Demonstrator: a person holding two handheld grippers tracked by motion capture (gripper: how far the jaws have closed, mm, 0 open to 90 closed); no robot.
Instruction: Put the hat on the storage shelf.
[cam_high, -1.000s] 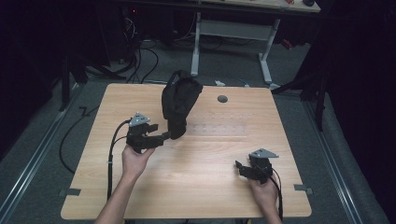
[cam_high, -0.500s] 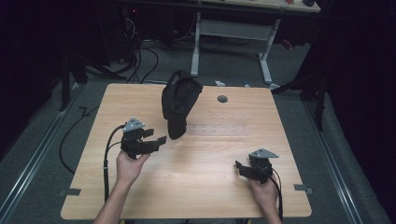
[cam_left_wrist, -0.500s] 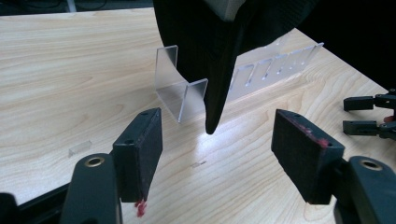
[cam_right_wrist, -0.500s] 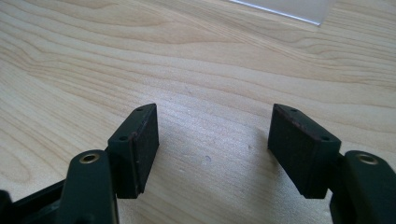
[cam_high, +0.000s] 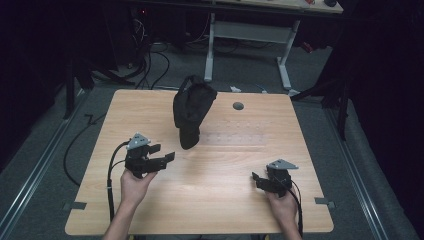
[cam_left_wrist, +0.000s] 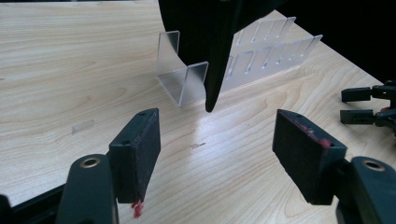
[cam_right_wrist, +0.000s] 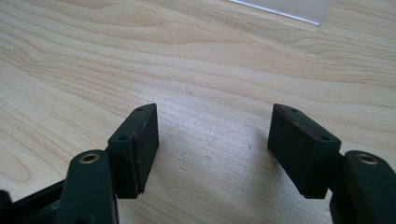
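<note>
I see the wooden table (cam_high: 210, 200) under both of my tools. The biggest thing standing on it is the black bag (cam_high: 192, 112), upright near the far middle of the top and resting in a clear plastic rack (cam_left_wrist: 261, 56); in the left gripper view one pointed black corner hangs down just in front of the rack's bent end wall. The rack is a row of thin slotted dividers. I cannot tell whether its other slots hold anything, since the bag hides part of them.

My left gripper (cam_high: 161, 154) hovers near the bag's lower end, pointing toward it but apart from it. Its jaws stand wide with nothing between the pads (cam_left_wrist: 140, 151), only bare wood. One pad carries a red smear at its lower edge.

My right gripper (cam_high: 257, 179) sits low at the near right of the table, well apart from the bag. Its jaws are spread wide too, and in its own view there is only table grain between them.

A small round dark grommet (cam_high: 238, 106) lies in the tabletop just right of the bag.
</note>
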